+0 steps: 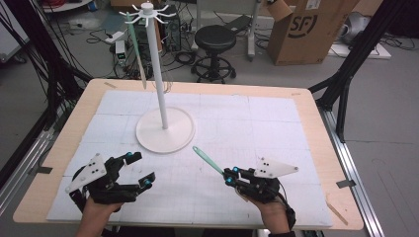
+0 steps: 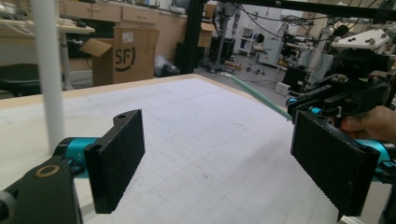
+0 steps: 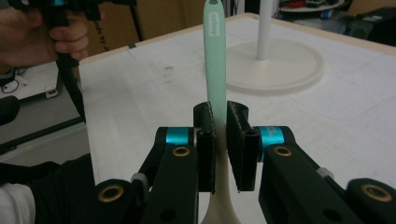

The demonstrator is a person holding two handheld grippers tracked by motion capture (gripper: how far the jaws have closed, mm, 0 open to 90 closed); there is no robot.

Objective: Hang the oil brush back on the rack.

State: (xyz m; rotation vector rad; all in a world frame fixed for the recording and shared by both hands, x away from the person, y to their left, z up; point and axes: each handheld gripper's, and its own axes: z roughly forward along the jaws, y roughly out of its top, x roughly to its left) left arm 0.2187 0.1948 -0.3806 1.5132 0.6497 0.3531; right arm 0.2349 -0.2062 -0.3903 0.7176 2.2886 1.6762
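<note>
Fingers of the right gripper pinch a mint-green, cream-ended spatula — handle angled up over the white gridded counter, toward the white hook stand's round base. Left gripper: fingers wide apart (nothing held), hovering near the counter's front-left.

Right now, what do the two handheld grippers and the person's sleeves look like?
Both the left gripper and right gripper are black, with teal collars behind flat, rough black pads, brass-coloured pivot pins and a grey three-cornered plate on top. A dark sleeve shows at the right wrist.
</note>
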